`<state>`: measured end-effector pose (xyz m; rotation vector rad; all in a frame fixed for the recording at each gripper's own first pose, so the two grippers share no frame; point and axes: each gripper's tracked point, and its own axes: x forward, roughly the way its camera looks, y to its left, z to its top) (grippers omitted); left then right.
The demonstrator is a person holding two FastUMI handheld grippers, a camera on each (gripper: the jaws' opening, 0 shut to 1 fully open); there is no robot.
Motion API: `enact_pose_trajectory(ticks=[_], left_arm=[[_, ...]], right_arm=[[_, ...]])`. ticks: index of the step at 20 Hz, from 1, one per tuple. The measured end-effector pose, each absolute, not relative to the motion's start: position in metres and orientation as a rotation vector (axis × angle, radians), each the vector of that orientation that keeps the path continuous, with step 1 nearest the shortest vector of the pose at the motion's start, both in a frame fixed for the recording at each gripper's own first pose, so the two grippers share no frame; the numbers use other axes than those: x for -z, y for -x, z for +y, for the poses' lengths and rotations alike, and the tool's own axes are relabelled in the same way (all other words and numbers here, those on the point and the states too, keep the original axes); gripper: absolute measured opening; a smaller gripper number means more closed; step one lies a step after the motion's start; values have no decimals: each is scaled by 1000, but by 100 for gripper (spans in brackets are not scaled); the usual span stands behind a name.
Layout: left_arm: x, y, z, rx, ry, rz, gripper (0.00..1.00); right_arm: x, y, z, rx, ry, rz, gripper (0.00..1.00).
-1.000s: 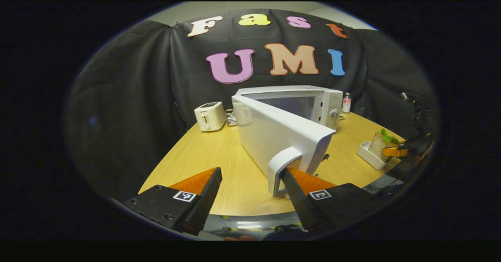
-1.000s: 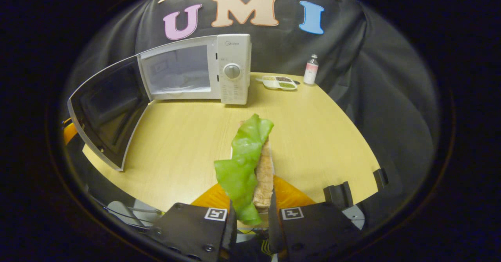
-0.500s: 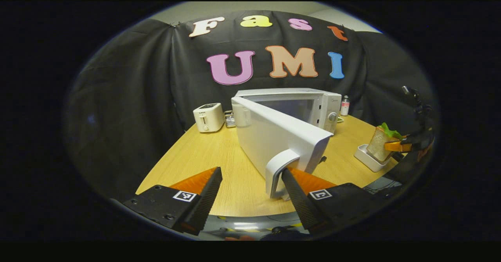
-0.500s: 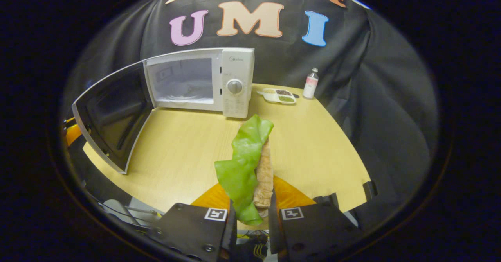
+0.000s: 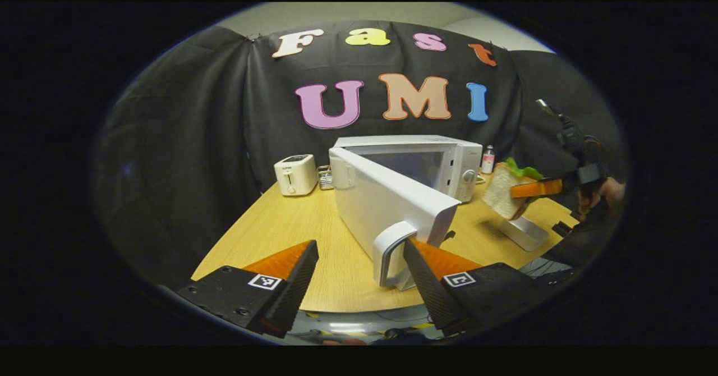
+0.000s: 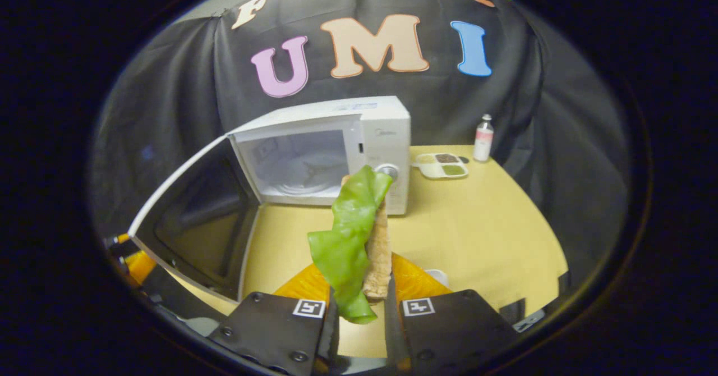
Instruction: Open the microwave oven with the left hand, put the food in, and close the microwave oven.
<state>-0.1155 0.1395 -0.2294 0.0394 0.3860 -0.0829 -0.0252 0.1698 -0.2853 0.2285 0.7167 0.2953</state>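
Black cloth backs a round wooden table [image 5: 291,224], and on it we find a white microwave oven [image 6: 336,151] with its door [image 5: 392,205] swung wide open, exposing the lit cavity in the right gripper view.

Left gripper [image 5: 359,278]: we note its fingers spread well apart. The door's handle [image 5: 390,247] stands just ahead of the gap, close against the inner face of the gripper's right finger; whether they touch we cannot tell. Nothing is held between the fingers.

Right gripper [image 6: 362,308]: we record it closed on the food, a sandwich [image 6: 377,247] of bread with a green lettuce leaf [image 6: 345,241] hanging over its left side. The sandwich stands upright between the two fingers and is lifted clear of the table. Straight ahead of this gripper, beyond the sandwich, lie the open cavity and the control panel with its dial.

From the left gripper view we see the sandwich in the air to the right of the oven, above a white tray [image 5: 524,233] on the table, with a hand [image 5: 603,193] behind the right gripper.

Further items: a white toaster [image 5: 294,174] ahead and left of the left gripper; a small bottle [image 6: 482,137] and a divided dish [image 6: 440,165] ahead and right of the right gripper.
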Motion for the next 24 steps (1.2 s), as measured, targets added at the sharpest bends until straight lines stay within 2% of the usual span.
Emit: enact_pose_trajectory(ticks=[3,9,16,24], left_arm=[[225,117,146,81,-27,378,89],[218,126,174,36,-19,376,89],[226,146,211,-64,35,415,89],[226,150,233,-111,27,427,89]], right_arm=[[297,6,225,-331,-364,760,35],[312,-36,313,-309,-677,820,35],[325,-106,362,-212,-945,808,35],[345,-163,382,-56,-1093,755,35]])
